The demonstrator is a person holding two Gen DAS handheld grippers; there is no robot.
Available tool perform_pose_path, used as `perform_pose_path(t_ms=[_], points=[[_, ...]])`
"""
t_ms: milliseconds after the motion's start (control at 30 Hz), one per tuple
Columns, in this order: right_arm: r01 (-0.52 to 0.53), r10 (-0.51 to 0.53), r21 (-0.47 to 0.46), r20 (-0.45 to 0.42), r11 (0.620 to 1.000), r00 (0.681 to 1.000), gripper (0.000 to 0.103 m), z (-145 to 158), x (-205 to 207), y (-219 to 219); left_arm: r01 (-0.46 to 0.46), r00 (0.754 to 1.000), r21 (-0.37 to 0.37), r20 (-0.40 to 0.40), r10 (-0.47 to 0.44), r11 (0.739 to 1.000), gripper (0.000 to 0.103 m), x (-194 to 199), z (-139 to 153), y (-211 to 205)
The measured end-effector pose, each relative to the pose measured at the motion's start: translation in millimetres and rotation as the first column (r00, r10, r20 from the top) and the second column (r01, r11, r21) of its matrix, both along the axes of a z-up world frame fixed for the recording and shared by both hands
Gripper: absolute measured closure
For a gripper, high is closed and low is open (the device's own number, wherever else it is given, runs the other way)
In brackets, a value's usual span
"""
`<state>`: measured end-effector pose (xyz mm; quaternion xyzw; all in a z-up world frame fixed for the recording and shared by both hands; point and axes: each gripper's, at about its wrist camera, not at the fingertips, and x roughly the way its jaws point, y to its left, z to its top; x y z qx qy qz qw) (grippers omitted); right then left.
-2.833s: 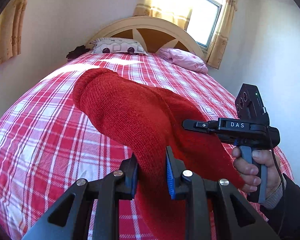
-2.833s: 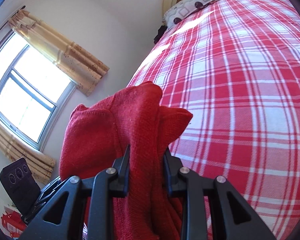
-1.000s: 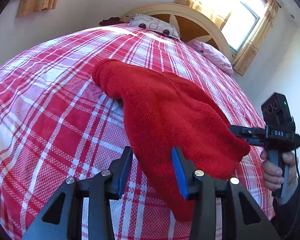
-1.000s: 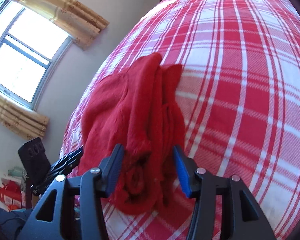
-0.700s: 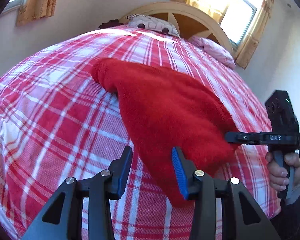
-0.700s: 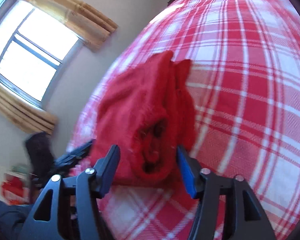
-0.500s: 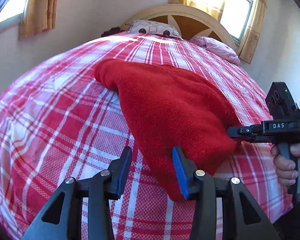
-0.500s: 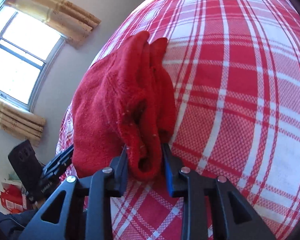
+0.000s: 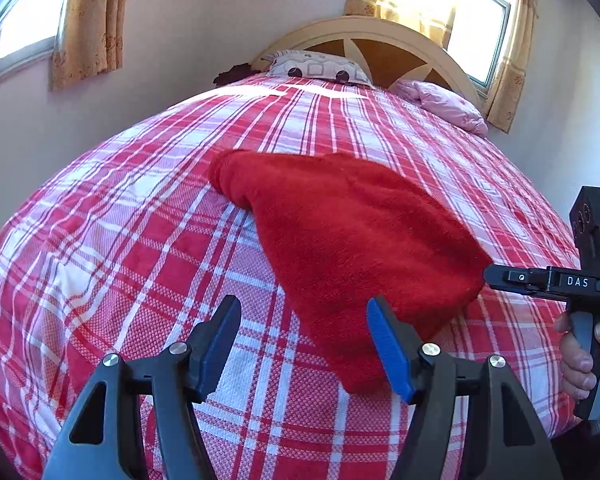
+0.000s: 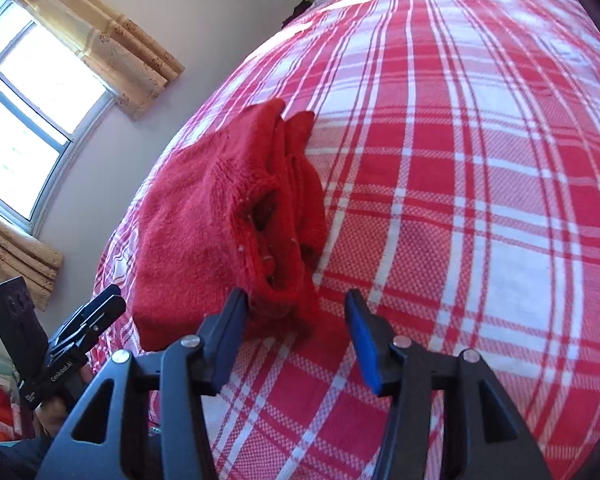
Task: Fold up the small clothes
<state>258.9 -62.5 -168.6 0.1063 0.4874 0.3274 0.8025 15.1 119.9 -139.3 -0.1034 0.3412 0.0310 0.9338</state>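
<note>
Your left hand-held gripper (image 9: 304,344) hangs released over the foot edge of the bed (image 9: 112,264), its blue-padded jaws spread wide with nothing between them, the near corner of the red knitted garment (image 9: 352,240) lying just beside the right-hand pad. Your right hand-held gripper (image 10: 294,338) is likewise released and holding nothing, its jaws parted at the garment's other near corner, where bunched layers and an opening in the knit face the camera. The garment rests flat on the red-and-white plaid bedspread, toward the foot of the bed and nearer its left side, tapering to a narrow end that points toward the headboard (image 9: 384,46). With both tools open at the two near corners, you appear to have the piece laid out for a fold, probably so each corner can be pinched and carried across together. The thick knit looks soft and likely to slump, so uneven grips could skew the fold. Two pillows (image 9: 316,66) sit well apart, at the head edge.
</note>
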Motion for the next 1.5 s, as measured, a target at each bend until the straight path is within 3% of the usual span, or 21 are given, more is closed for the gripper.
perform_pose_path(t_ms=[133, 200, 267, 333, 400, 700, 1067, 1500], points=[[0.067, -0.064, -0.025, 0.102, 0.997, 0.993, 0.040, 28.4, -22.6, -3.8, 0.008, 0.999, 0.009, 0.036, -0.008, 1.000, 0.036, -7.1, 16.1, -1.2], [0.092, -0.085, -0.035, 0.181, 0.995, 0.980, 0.025, 48.7, -37.9, -2.9, 0.008, 0.999, 0.018, 0.053, -0.009, 1.000, 0.036, -8.3, 24.3, -2.5], [0.115, -0.098, -0.050, 0.261, 0.992, 0.960, 0.021, 69.1, -53.8, -2.1, 0.006, 0.997, 0.032, 0.077, -0.008, 0.999, 0.035, -12.3, 33.0, -3.1], [0.137, -0.109, -0.059, 0.343, 0.989, 0.933, 0.019, 90.8, -71.9, 1.5, -0.004, 0.995, 0.051, 0.102, -0.001, 0.999, 0.033, -18.3, 41.6, -6.4], [0.161, -0.123, -0.058, 0.408, 0.985, 0.905, 0.012, 107.5, -83.7, 7.7, -0.022, 0.991, 0.072, 0.135, 0.012, 0.997, 0.023, -23.7, 52.0, -6.5], [0.192, -0.107, -0.076, 0.608, 0.978, 0.787, 0.000, 147.5, -130.7, 34.3, -0.046, 0.963, 0.146, 0.270, 0.005, 0.988, 0.022, -45.3, 89.7, -8.2], [0.219, -0.103, -0.088, 0.678, 0.972, 0.728, 0.000, 159.5, -164.0, 39.5, -0.045, 0.946, 0.184, 0.325, -0.017, 0.982, 0.022, -57.3, 106.1, -15.6], [0.219, -0.105, -0.082, 0.684, 0.972, 0.722, 0.000, 160.6, -172.2, 36.0, -0.047, 0.950, 0.155, 0.311, -0.004, 0.987, 0.022, -58.1, 106.5, -12.1]])
